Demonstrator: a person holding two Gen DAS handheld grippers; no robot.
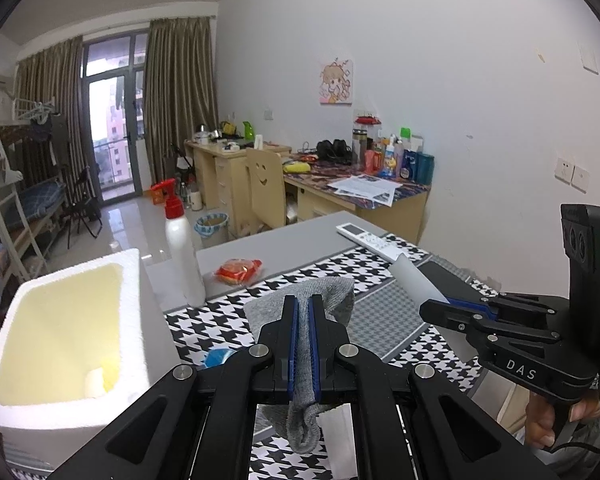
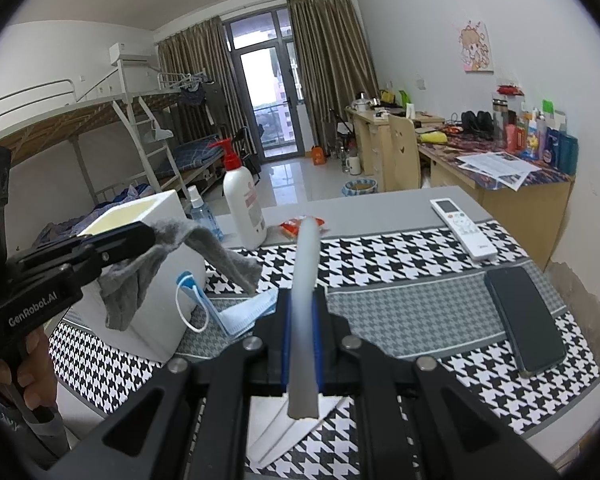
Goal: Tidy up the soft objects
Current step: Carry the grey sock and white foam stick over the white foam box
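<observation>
From the left wrist camera, the left gripper [image 1: 303, 312] has its fingers pressed nearly together on a grey sock [image 1: 300, 312], which spreads out ahead of the tips and hangs in a fold below them, held above the checked cloth [image 1: 220, 320] that covers the near part of the tabletop. A white foam box [image 1: 76, 332] stands at the left edge of the table, with a white pump bottle [image 1: 184, 256] just behind it and a red snack packet [image 1: 238, 270] on the bare grey tabletop beyond. A white remote [image 1: 370, 240] lies towards the far right corner. The right gripper [image 1: 444, 304] reaches in from the right, closed on a white sheet [image 1: 416, 280]. From the right wrist camera, the right gripper [image 2: 301, 304] has its fingers shut on that white sheet [image 2: 304, 280], seen edge-on and standing up between them. The left gripper [image 2: 140, 236] holds the sock [image 2: 148, 276] draped in front of the foam box [image 2: 168, 320]. A blue face mask [image 2: 236, 312] lies on the cloth beside the box, and a dark phone [image 2: 524, 316] rests near the right edge, with the remote [image 2: 462, 228] behind it.
</observation>
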